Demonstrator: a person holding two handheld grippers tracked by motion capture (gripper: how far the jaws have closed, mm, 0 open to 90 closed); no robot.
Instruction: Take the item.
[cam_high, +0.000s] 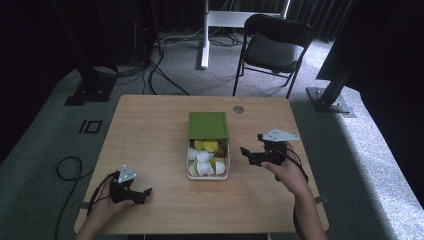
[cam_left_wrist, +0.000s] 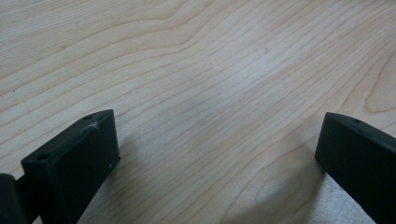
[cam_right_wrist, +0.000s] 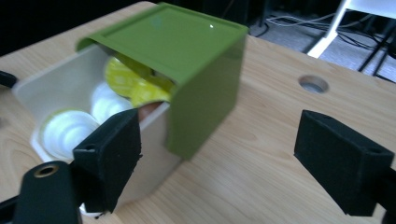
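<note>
While the green lid (cam_high: 208, 125) half covers the white box (cam_high: 225, 173), both grippers' jaws stand wide, empty.

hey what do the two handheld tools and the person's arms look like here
Both are black two-jaw tools: the left tool and right tool each carry a grey three-cornered plate on top and trail a black cable. Up close the jaws are blocky, matte black pads with small holes. The forearms are bare, with no sleeves visible.
</note>
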